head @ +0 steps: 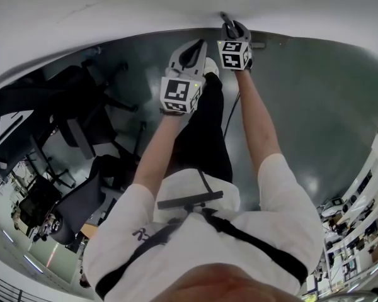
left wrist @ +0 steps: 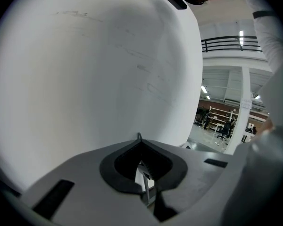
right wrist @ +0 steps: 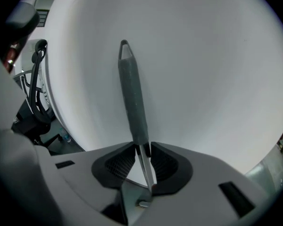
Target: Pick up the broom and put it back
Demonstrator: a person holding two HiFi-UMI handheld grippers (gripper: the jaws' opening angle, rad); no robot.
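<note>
The broom shows only as its grey handle [right wrist: 132, 93], which stands upright against a white wall [right wrist: 203, 69]. Its lower end runs down between the jaws of my right gripper [right wrist: 142, 147], and the jaw tips are closed against it from both sides. In the head view the handle's tip [head: 225, 19] pokes out just beyond the right gripper [head: 234, 38] at the foot of the wall. The broom's head is hidden. My left gripper [left wrist: 139, 136] points at the bare wall with its tips together and nothing seen between them; in the head view this left gripper [head: 196, 50] sits a little nearer than the right.
The white wall [head: 176, 5] fills the space ahead. A dark glossy floor [head: 315, 106] lies below, with black office chairs [head: 82, 124] to the left. A black cable [right wrist: 35, 84] hangs left of the handle. The person's dark trouser leg [head: 205, 131] is below the grippers.
</note>
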